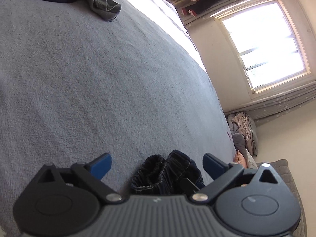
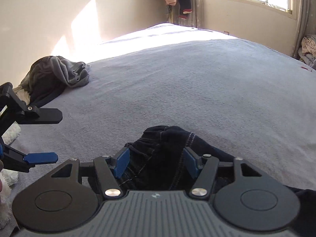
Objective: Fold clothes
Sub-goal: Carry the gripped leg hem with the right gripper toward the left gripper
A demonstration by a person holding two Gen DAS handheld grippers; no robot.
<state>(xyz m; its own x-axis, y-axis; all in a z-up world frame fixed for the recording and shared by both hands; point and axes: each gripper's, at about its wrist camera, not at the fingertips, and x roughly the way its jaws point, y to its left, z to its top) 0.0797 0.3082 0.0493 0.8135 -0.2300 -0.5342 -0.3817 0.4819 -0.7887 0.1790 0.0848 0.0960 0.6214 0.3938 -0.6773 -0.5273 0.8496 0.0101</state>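
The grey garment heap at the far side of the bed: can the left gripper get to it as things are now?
Probably yes. The left gripper is open with nothing between its jaws, and only bare bed cover lies between it and the grey garment heap. The dark jeans sit off that path.

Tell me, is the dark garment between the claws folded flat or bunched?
Bunched. The dark garment rises in a crumpled heap on the grey blanket, its stitched seams curving over rounded folds.

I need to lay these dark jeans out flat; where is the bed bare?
The grey blanket is bare between the dark jeans and the sunlit far edge. It is crowded at the left, by the heap of grey clothes.
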